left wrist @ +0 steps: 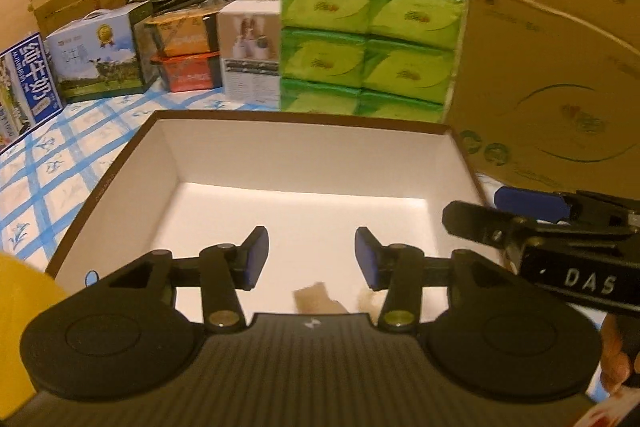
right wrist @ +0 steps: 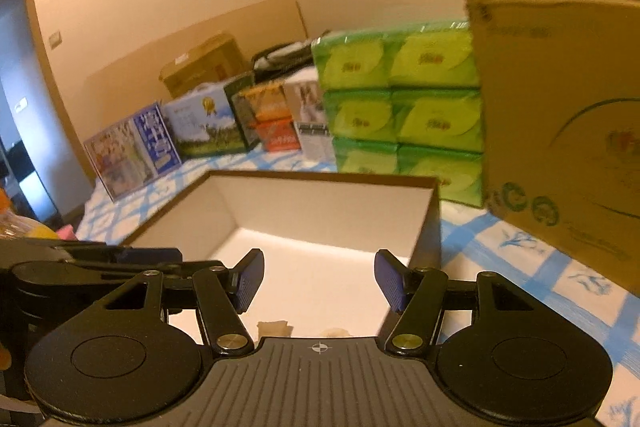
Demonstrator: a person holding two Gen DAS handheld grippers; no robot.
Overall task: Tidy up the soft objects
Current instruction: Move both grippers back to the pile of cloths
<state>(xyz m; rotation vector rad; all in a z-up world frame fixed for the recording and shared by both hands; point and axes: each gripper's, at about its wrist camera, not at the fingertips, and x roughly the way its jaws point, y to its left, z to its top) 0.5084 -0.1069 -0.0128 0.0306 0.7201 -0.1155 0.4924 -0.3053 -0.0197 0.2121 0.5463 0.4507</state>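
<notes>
A shallow box [left wrist: 120, 167] with a brown rim and white inside lies open on the table, its rim [right wrist: 320, 178] also in the right wrist view. My left gripper [left wrist: 312, 259] hangs over its near part, open, with nothing between the blue pads. Just below its fingers a beige soft object [left wrist: 314, 297] lies on the box floor, mostly hidden by the gripper body. My right gripper [right wrist: 320, 279] stands open over the box's near right side, nothing between its pads. The same beige soft object [right wrist: 274, 327] peeks out beneath it. The right gripper [left wrist: 492, 209] also enters the left wrist view from the right.
Green tissue packs [left wrist: 368, 47] are stacked behind the box. A large cardboard carton [left wrist: 560, 47] stands to the right. Milk cartons and small boxes [left wrist: 100, 55] line the back left. A blue-checked cloth [left wrist: 48, 179] covers the table. A yellow object [left wrist: 16, 327] sits at near left.
</notes>
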